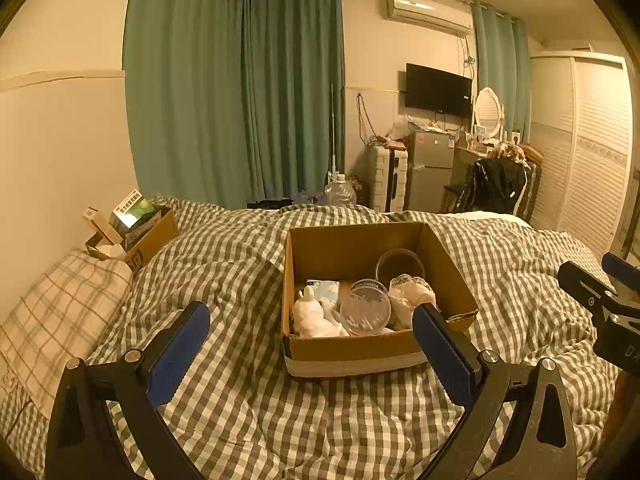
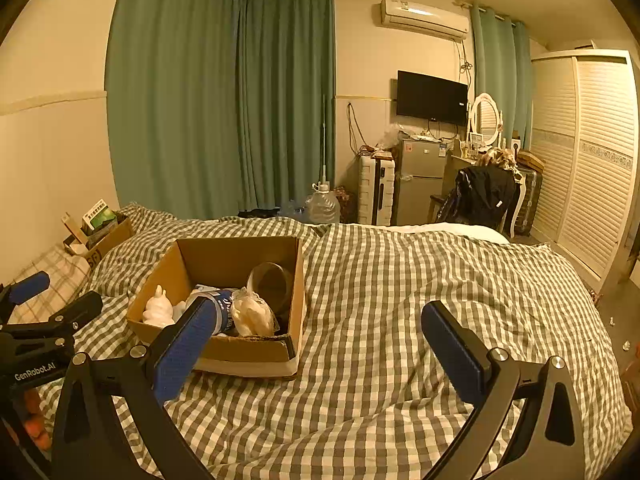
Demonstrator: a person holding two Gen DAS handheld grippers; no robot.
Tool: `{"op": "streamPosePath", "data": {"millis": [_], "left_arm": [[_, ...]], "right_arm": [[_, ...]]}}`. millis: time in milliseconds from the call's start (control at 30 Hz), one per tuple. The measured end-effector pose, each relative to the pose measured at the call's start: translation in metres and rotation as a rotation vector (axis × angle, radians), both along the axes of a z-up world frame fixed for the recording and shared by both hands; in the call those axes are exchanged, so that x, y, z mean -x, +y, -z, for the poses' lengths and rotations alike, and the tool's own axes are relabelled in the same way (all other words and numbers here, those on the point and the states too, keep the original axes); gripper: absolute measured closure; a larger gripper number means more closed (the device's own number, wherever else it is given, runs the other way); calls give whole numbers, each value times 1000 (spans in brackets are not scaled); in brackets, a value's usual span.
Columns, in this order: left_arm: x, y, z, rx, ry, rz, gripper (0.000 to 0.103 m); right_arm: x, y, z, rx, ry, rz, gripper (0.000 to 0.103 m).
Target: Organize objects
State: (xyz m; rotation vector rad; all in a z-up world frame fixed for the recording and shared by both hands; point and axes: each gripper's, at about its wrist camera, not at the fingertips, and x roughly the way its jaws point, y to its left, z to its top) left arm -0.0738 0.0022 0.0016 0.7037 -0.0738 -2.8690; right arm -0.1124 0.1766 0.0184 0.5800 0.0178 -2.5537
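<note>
An open cardboard box (image 1: 316, 346) sits on the checked bed cover; it also shows in the right wrist view (image 2: 160, 280). Inside lie a white rabbit figure (image 1: 312, 316), a clear round tub (image 1: 366, 306), a dark bowl (image 1: 400, 266), a lacy white cloth (image 1: 412, 294) and a blue-white packet (image 1: 324, 290). My left gripper (image 1: 312, 332) is open and empty, just in front of the box. My right gripper (image 2: 320, 328) is open and empty, to the right of the box over the bedding. The right gripper also shows in the left wrist view (image 1: 600, 280).
A smaller cardboard box (image 1: 148, 244) with medicine packets stands by the wall at the bed's left, next to a checked pillow (image 1: 60, 308). Beyond the bed are green curtains, a water jug (image 1: 340, 192), a suitcase, a small fridge (image 1: 430, 168) and a chair with a black jacket.
</note>
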Motion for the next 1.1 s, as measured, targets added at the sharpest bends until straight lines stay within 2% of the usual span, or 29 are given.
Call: {"op": "streamPosePath", "data": {"millis": [1100], "left_arm": [[5, 4, 9, 10, -40, 15, 0]], "right_arm": [[2, -9, 10, -32, -12, -14, 0]]}}
